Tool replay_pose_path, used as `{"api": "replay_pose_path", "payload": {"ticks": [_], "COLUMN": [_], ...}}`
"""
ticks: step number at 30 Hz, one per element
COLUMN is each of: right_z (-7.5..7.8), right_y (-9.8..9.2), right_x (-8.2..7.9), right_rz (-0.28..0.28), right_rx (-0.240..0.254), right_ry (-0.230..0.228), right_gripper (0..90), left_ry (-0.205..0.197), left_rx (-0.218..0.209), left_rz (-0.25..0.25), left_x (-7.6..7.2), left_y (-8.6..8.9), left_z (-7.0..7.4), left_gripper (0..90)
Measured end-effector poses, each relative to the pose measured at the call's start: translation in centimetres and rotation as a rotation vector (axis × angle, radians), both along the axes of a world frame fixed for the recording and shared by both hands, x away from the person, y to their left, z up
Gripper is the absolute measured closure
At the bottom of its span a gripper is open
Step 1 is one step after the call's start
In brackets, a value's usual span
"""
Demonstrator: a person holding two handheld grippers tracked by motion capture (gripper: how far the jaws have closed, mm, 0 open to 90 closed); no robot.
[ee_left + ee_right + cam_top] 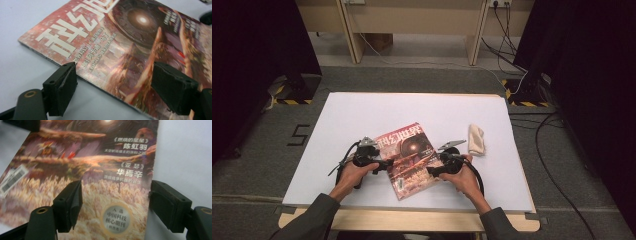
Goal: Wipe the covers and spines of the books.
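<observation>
Worktop (362,115) covered in white, with one magazine (410,157) lying flat and closed near the person's edge, turned at an angle so its title corner points away.

At the left, the left gripper (382,165) sits at the magazine's spine side. In the left gripper view its jaws stand apart, one black pad (61,87) just off the spine edge over the white surface, the other over the cover, and neither is pressing on the magazine (120,50). Nothing is gripped.

At the middle, the cover shows a glowing disc and a reddish landscape; a barcode label (13,180) sits near one lower corner in the right gripper view.

Further right, the right gripper (435,171) reaches in over the opposite, loose edge. Its jaws are also apart, straddling the lower part of the cover (100,202), one pad (70,202) over the print and the other at the page edge, with no grip taken.

Well apart at the far right lies a folded beige cloth (476,140), untouched.

Risks, as I judge them: the glossy cover may slide on the smooth white surface if one gripper pushes before the other steadies it. A jaw closing at the loose edge could catch several pages instead of the cover alone, or crease the corner. Coming in too flat, the pad could skate over the top and pick up nothing.
</observation>
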State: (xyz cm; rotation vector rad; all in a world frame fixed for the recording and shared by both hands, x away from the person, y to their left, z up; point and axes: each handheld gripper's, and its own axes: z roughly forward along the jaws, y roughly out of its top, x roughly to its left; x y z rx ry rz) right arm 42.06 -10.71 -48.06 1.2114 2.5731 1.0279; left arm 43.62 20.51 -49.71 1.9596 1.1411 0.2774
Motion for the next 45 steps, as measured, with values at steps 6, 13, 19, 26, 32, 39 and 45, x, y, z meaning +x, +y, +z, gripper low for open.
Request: {"api": "replay_pose_path", "payload": {"ticks": [6,13,19,26,32,39,45], "right_z": [-0.1,-0.3,-0.3,-0.4,-0.5,-0.6,-0.5], "right_y": [0.3,0.8,0.7,0.8,1.3,1.7,2.1], "right_x": [-2.2,-4.2,-4.7,-5.4,-5.6,-5.6,-5.2], "right_rz": [0.040,0.058,0.068,0.080,0.066,0.055,0.045], "right_rx": [-0.028,-0.043,-0.034,-0.038,-0.052,-0.057,-0.061], "right_ry": [-0.025,-0.052,-0.051,-0.059,-0.068,-0.080,-0.078], "right_gripper": [24.4,22.2,22.1,19.4,16.9,15.7,15.0], "left_ry": [-0.016,-0.045,-0.030,0.000,0.006,0.000,-0.015], "left_rx": [0.034,0.049,0.054,0.046,0.032,0.018,0.031], "left_rz": [-0.021,-0.037,-0.056,-0.111,-0.101,-0.094,-0.089], "left_x": [1.6,2.6,1.0,-2.4,-2.5,-1.8,-0.9], "left_y": [-0.8,-1.7,-1.1,-1.1,-1.3,-1.3,-1.5], "left_z": [0.0,-0.2,0.0,0.2,0.2,0.1,0.0], "left_gripper": [19.7,19.5,23.1,26.3,22.8,22.6,22.2]}}
